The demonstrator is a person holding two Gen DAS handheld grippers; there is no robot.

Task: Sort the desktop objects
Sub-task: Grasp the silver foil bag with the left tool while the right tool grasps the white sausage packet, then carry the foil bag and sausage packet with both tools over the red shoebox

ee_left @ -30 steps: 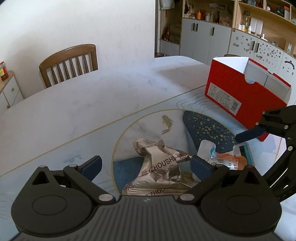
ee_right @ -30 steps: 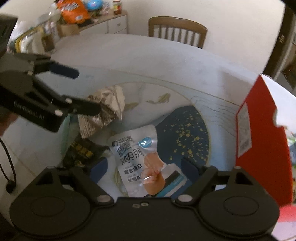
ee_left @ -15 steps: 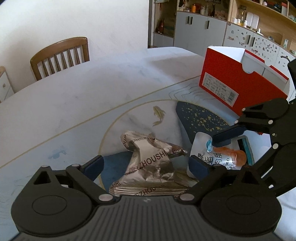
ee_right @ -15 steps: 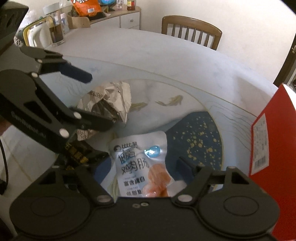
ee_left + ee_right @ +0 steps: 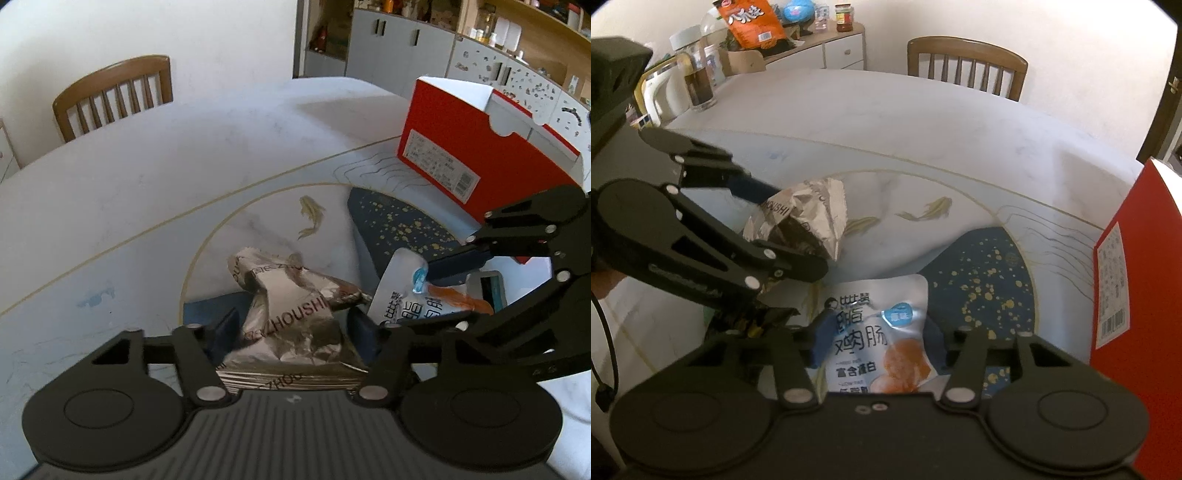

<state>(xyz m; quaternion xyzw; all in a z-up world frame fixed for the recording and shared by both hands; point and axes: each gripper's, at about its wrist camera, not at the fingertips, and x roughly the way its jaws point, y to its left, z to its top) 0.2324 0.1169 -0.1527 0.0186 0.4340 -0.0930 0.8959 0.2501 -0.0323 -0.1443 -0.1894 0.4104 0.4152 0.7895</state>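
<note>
Left gripper point(image 5: 291, 328) sits with its blue pads on either side of a crumpled silver foil bag point(image 5: 295, 317), closed onto it; the letters "ZHOUSHI" read clearly on the foil. Right gripper point(image 5: 877, 345) likewise has its fingers narrowed against the sides of a white snack pouch point(image 5: 882, 332), apparently gripping it, though whether the pads truly press is hard to judge from this angle. Pouch print: large Chinese characters, a pale blue badge, an orange food picture. Both packets lie on the bench point(image 5: 147, 177), on a mat with gold fish, a gold ring line and a navy speckled patch. Red cardboard box point(image 5: 480, 155), white inside, stands to the right with a white barcode label on its side. Beneath the left gripper in the right view, a dark wrapper point(image 5: 757, 321) with yellow marks, unreadable. Orange bag point(image 5: 750, 22) with white characters on the far cabinet.
</note>
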